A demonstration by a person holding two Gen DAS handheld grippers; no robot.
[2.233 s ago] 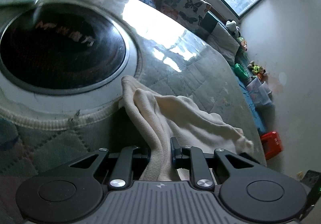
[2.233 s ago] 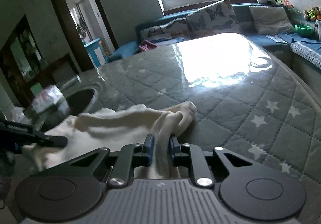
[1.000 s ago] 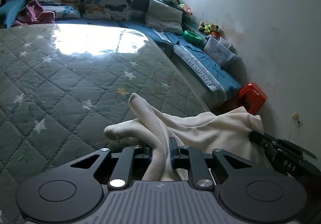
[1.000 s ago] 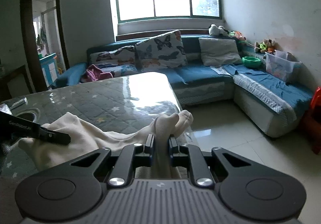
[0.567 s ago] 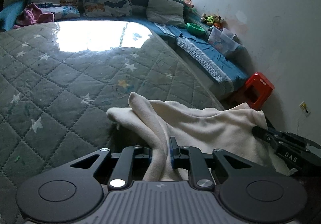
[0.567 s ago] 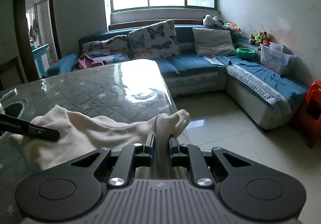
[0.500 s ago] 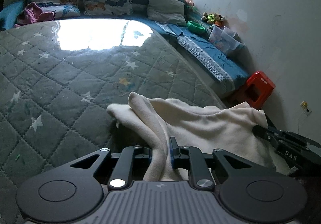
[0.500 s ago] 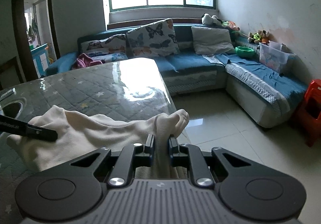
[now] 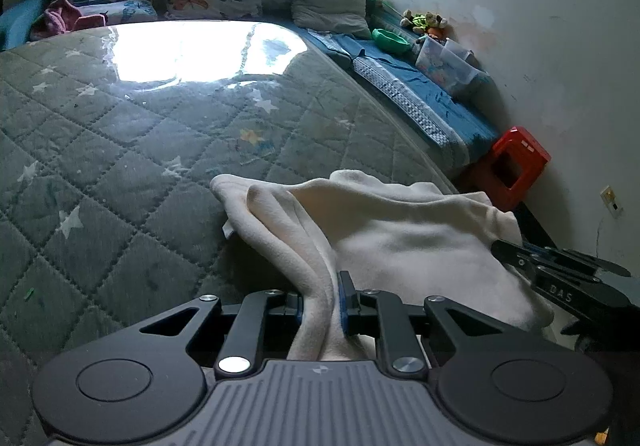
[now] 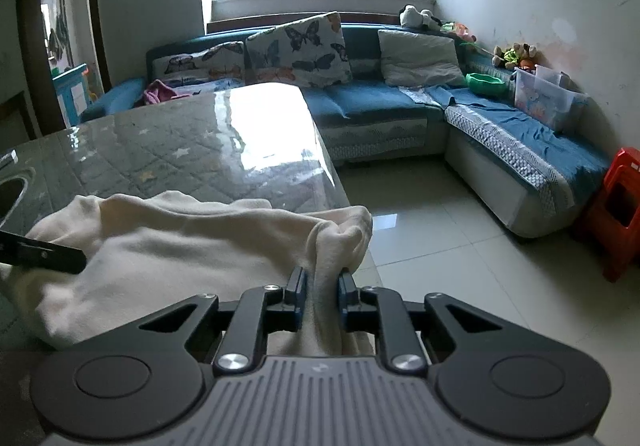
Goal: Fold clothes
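Cream cloth (image 9: 404, 234) bunched over the near right desk (image 9: 120, 150) edge, slung between left claw (image 9: 320, 300) and right claw (image 10: 319, 296), each clamped on a gathered end. No neat fold visible; flattening and folding seemingly left.

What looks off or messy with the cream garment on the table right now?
The cream garment is bunched and wrinkled, not flat. Both the left gripper and right gripper pinch gathered folds, and its right end sits at the quilted table's edge.
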